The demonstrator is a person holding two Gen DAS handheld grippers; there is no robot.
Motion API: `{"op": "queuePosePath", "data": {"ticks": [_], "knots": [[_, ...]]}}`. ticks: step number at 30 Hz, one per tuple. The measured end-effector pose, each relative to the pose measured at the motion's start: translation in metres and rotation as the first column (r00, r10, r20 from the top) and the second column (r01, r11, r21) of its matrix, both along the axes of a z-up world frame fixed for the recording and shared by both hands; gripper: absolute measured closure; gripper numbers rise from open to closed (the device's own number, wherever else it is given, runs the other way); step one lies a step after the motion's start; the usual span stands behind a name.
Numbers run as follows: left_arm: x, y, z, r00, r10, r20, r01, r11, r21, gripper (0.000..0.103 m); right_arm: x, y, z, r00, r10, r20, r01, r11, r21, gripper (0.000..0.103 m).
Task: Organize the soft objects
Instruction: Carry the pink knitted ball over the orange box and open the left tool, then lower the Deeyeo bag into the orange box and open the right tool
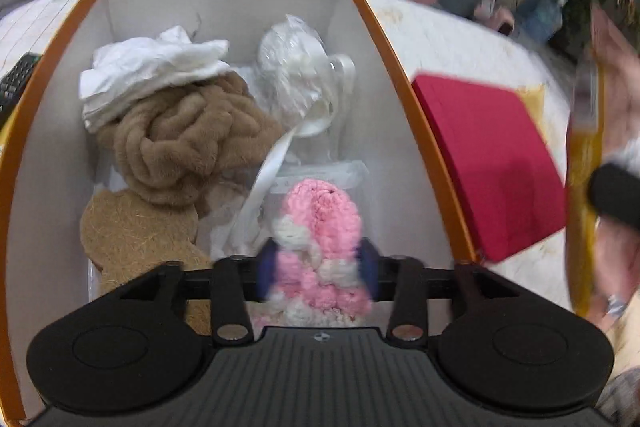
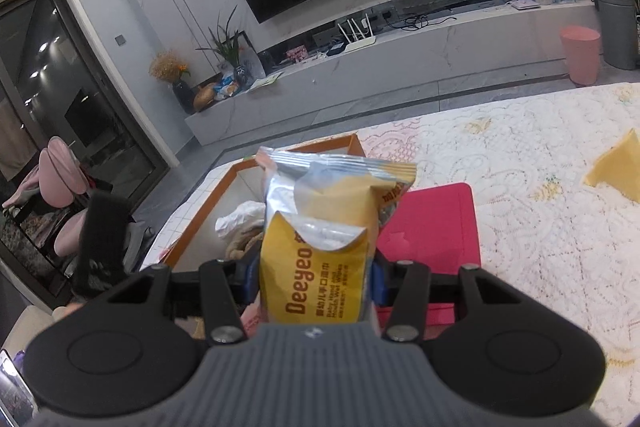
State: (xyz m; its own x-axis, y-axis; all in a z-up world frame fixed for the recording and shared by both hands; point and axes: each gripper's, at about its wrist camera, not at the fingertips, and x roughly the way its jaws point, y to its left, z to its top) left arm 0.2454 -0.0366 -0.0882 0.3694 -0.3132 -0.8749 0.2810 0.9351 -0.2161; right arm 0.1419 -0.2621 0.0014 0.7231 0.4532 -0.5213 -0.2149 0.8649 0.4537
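An orange-rimmed cardboard box (image 1: 400,67) holds a tan plush bundle (image 1: 188,143), a white cloth (image 1: 148,75), a white bagged item (image 1: 292,67) and a round fibre mat (image 1: 132,235). A pink-and-white knitted piece (image 1: 316,215) lies low in the box on clear plastic. My left gripper (image 1: 318,267) reaches into the box with the knitted piece between its blurred blue pads, which stand apart beside it. My right gripper (image 2: 314,279) is shut on an upright yellow wet-wipes pack (image 2: 328,227), held just right of the box (image 2: 200,219).
A red flat pad (image 1: 492,155) lies on the lace-covered table right of the box. A yellow cloth (image 2: 616,167) sits at the far right. Beyond the table are a pink bin (image 2: 580,55), a grey bin (image 2: 616,27) and a TV cabinet.
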Motion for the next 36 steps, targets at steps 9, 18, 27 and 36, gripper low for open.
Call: {"op": "queuePosePath", "data": {"ticks": [9, 18, 27, 36], "knots": [[-0.008, 0.014, 0.056, 0.981, 0.110, 0.161, -0.107, 0.994, -0.029, 0.023, 0.000, 0.003, 0.004, 1.000, -0.003, -0.002, 0.003, 0.999, -0.038, 0.053], [-0.036, 0.074, 0.105, 0.855, 0.215, 0.472, -0.280, 0.957, 0.072, 0.017, 0.030, 0.052, 0.031, 0.999, 0.048, -0.008, -0.049, 0.989, -0.140, 0.053], [-0.024, 0.109, 0.086, 0.859, 0.283, 0.426, -0.334, 0.941, 0.049, 0.017, 0.076, 0.170, -0.024, 0.957, 0.191, -0.219, -0.222, 0.966, -0.130, 0.053], [-0.021, 0.133, 0.077, 0.873, 0.330, 0.359, -0.354, 0.935, 0.001, 0.017, 0.081, 0.200, -0.052, 0.937, 0.169, -0.306, -0.224, 0.963, -0.153, 0.052]]}}
